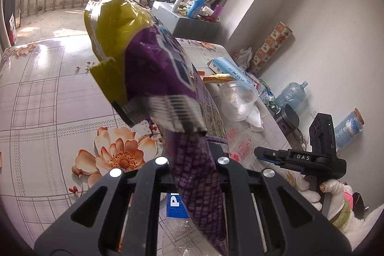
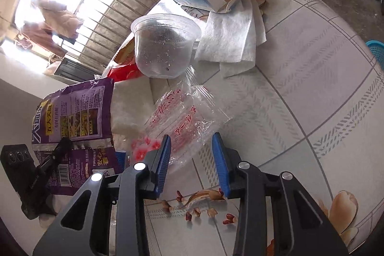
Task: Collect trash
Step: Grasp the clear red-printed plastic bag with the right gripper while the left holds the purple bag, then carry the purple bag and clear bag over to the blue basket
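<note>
left tongs: we pinch the purple snack bag
right tongs: spread, straddling clear plastic bag
next: we drive toward 12 o'clock, close low on film, avoid plastic cup

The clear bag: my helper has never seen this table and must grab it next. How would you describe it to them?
On the floral table, find the clear cup beside the white napkins. Just in front of it, a flat see-through bag lies between the open right gripper's blue fingers. It alone is transparent with red lettering.
</note>
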`<state>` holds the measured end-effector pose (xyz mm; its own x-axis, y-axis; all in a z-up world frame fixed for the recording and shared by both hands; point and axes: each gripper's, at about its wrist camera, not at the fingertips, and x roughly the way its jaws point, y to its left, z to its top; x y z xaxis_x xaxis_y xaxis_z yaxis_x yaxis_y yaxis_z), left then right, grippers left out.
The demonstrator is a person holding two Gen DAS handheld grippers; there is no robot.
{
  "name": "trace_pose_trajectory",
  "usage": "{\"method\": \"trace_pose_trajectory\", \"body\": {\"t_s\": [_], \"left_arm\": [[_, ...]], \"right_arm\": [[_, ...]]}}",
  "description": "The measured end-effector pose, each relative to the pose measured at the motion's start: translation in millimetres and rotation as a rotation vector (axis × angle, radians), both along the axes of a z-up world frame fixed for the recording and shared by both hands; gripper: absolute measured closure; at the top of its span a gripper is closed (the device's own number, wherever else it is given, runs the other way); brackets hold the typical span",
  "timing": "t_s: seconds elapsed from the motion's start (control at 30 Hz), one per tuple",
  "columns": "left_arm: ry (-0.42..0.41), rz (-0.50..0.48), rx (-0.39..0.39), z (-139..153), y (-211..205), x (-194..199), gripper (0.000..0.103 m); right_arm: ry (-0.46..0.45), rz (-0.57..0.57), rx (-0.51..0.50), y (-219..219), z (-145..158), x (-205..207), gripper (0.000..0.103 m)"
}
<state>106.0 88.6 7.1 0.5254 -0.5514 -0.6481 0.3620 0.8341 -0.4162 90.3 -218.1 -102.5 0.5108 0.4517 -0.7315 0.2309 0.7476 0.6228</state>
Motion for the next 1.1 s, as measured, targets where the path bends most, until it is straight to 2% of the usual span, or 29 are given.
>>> {"method": "trace_pose_trajectory", "body": {"t_s": [0.1, 0.17, 0.23, 0.4, 0.67, 0.87, 1.1], "left_arm": [[0.005, -0.001, -0.005, -3.3, -0.1, 1.4, 0.094], [0.004, 0.000, -0.007, -4.5, 0.6, 2.2, 0.094], [0.003, 0.000, -0.011, -5.0, 1.3, 2.8, 0.094], [-0.029, -0.010, -0.026, 3.6, 8.5, -2.3, 0.094], [-0.119, -0.058, -0.032, 43.6, 12.6, -31.2, 0.095], [-0.196, -0.092, -0.058, 72.2, 6.2, -49.3, 0.095], [-0.248, -0.176, -0.069, 95.9, -33.5, -50.7, 0.095]], "right_arm": [[0.016, -0.049, 0.025, -2.7, -5.5, 5.6, 0.089], [0.020, -0.074, 0.041, -4.5, -9.4, 9.5, 0.094], [0.013, -0.078, 0.017, -3.9, -9.2, 12.3, 0.098], [-0.028, -0.050, -0.012, -2.3, 0.0, 6.2, 0.100], [-0.109, -0.036, -0.065, -15.0, 30.6, -24.7, 0.100], [-0.187, -0.084, -0.114, -37.5, 53.7, -46.8, 0.100], [-0.281, -0.170, -0.122, -70.1, 76.9, -69.6, 0.100]]}}
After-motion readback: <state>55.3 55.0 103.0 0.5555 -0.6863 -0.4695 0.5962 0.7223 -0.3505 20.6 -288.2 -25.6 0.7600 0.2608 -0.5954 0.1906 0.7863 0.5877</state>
